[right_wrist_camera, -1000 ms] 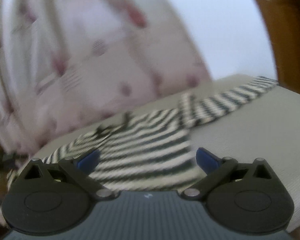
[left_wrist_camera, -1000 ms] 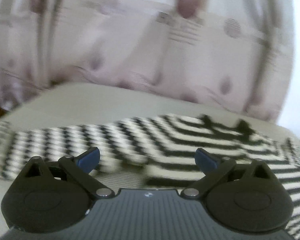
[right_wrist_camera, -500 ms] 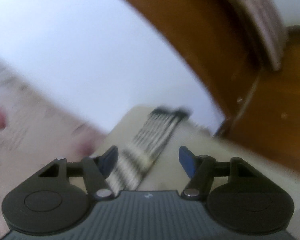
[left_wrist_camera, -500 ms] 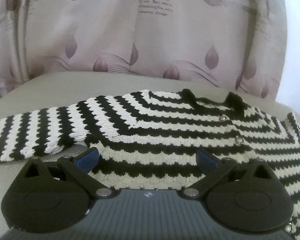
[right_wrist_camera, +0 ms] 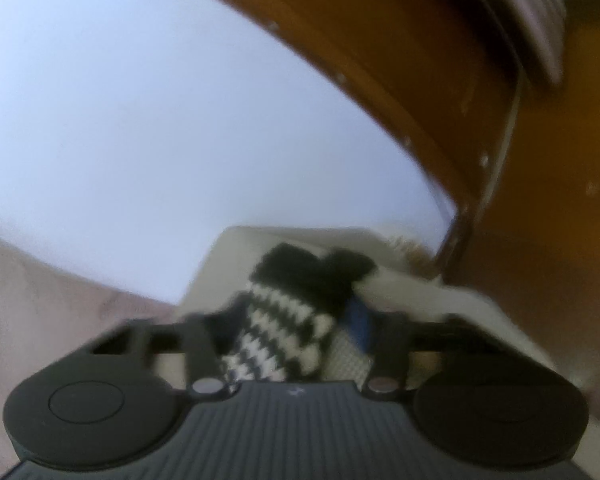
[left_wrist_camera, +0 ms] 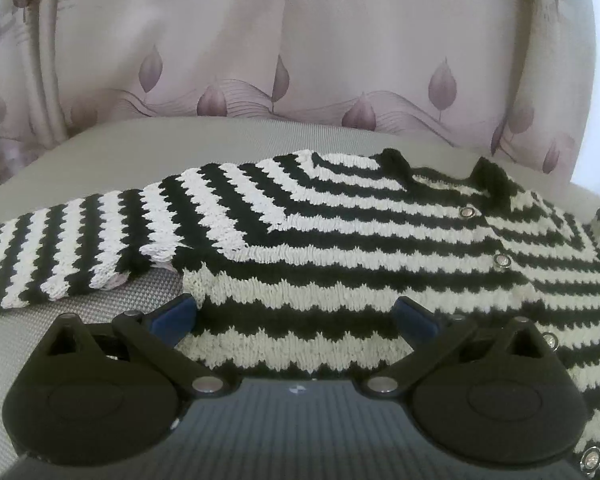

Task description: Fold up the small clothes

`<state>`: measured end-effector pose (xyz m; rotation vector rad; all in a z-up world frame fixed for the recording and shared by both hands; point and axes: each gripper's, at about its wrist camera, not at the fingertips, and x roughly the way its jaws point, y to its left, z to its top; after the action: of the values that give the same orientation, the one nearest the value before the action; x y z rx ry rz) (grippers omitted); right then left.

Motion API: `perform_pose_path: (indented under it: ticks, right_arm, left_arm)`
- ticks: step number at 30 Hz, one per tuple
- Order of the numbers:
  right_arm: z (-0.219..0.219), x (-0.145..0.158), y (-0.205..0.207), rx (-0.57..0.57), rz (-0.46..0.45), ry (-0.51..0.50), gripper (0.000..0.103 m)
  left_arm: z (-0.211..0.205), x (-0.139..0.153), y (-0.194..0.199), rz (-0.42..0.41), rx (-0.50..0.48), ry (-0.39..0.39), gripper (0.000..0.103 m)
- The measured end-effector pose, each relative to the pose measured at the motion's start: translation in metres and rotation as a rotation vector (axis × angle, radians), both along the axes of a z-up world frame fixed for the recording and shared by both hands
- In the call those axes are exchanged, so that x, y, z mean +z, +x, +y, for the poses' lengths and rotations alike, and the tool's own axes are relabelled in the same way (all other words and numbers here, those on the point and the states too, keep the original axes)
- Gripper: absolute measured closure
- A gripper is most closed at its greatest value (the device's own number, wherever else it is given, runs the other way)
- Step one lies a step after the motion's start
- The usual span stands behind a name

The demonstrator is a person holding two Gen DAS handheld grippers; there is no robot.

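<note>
A black-and-white zigzag-striped knit sweater (left_wrist_camera: 340,248) lies flat on a grey cushion (left_wrist_camera: 148,148), snap buttons down its front and one sleeve (left_wrist_camera: 72,248) stretched out to the left. My left gripper (left_wrist_camera: 296,312) is open low over the sweater's lower left edge, with the blue pads (left_wrist_camera: 176,316) on either side of the hem stripes. In the blurred right wrist view, the sweater's other sleeve (right_wrist_camera: 284,328) with its black cuff runs between the fingers of my right gripper (right_wrist_camera: 296,316). Its jaws are closing on this sleeve, and the cuff bunches against the blue pad (right_wrist_camera: 358,320).
A pink curtain (left_wrist_camera: 300,60) with leaf prints hangs right behind the cushion. Brown wooden furniture (right_wrist_camera: 520,160) and a white wall (right_wrist_camera: 160,120) stand beyond the cushion's end by the right sleeve.
My right gripper swung away from the sweater body to the far sleeve end and narrowed from wide open onto the sleeve. My left gripper came closer to the sweater's hem.
</note>
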<state>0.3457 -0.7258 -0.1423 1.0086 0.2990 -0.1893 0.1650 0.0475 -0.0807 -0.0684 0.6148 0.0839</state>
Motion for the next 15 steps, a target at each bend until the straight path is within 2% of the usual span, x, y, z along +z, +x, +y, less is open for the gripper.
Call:
perform_pose_path:
  ticks: [1, 4, 5, 8, 11, 15]
  right_arm:
    - [0.002, 0.003, -0.002, -0.006, -0.006, -0.026, 0.094]
    - [0.002, 0.013, -0.020, -0.035, -0.066, -0.073, 0.094]
    - [0.001, 0.014, -0.033, -0.049, -0.099, -0.055, 0.094]
    - [0.006, 0.018, -0.093, -0.089, -0.176, -0.046, 0.094]
    - [0.010, 0.008, -0.150, -0.128, -0.177, -0.014, 0.094]
    - [0.014, -0.016, -0.198, -0.170, -0.120, 0.017, 0.094]
  left_arm:
    - [0.000, 0.000, 0.000, 0.001, 0.000, 0.002, 0.000]
    - [0.001, -0.001, -0.001, 0.000, 0.000, -0.003, 0.000]
    - [0.002, -0.001, -0.002, -0.002, 0.001, -0.005, 0.000]
    - [0.004, 0.000, -0.004, -0.011, 0.007, -0.016, 0.000]
    - [0.004, 0.000, -0.003, -0.015, 0.011, -0.029, 0.000]
    - [0.005, 0.001, -0.003, -0.025, 0.017, -0.040, 0.000]
